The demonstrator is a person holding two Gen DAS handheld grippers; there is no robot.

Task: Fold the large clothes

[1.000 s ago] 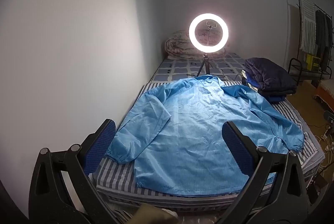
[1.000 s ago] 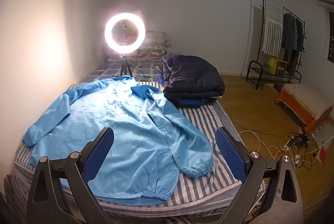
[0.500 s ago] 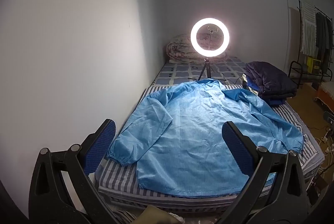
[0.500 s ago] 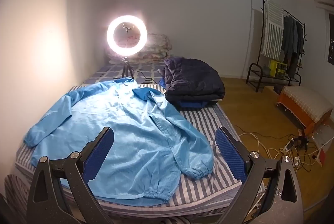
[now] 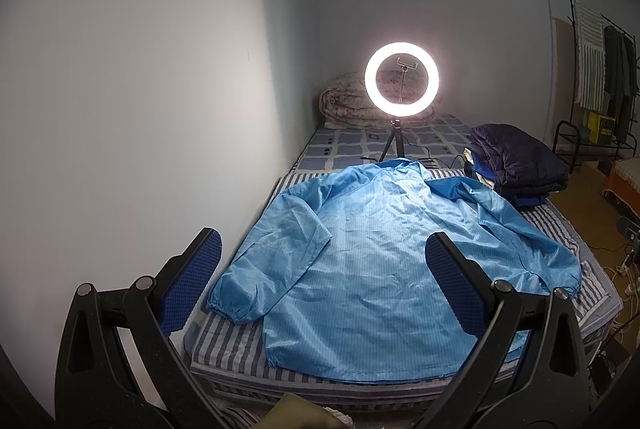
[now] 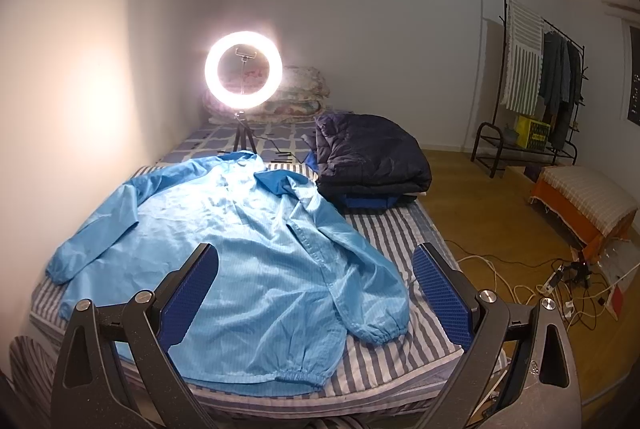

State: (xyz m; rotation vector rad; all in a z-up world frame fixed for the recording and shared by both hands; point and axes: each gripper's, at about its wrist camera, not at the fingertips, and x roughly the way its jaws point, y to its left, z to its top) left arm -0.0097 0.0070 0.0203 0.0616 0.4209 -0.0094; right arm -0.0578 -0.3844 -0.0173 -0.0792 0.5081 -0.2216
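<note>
The blue jacket (image 5: pixel 376 269) (image 6: pixel 240 261) lies spread flat on the near part of the bed (image 5: pixel 224 349) (image 6: pixel 384 357), with its hem toward the near edge and its collar toward the far side. Its left sleeve runs down along the left side and its cuff rests near the left edge of the bed; the right sleeve lies out to the right, and its cuff sits on the striped sheet near the right edge. The left gripper (image 5: pixel 320 289) is held above the near edge of the bed, its two blue pads wide apart, with nothing between them. The right gripper (image 6: pixel 316 293) is also spread wide and holds nothing; it is over the near right part of the jacket and does not touch it. Just beyond the right shoulder of the jacket there is a dark folded coat (image 5: pixel 516 161) (image 6: pixel 368 157) on top of other folded clothes. Farther away a lit ring lamp (image 5: pixel 401 79) (image 6: pixel 243 70) stands on a small tripod on the bed, and a rolled quilt (image 5: pixel 344 105) (image 6: pixel 300 89) lies behind it, by the far wall. On the floor at the right I see cables (image 6: pixel 560 285), and at the far right a clothes rack (image 5: pixel 600 69) (image 6: pixel 536 77) stands.
</note>
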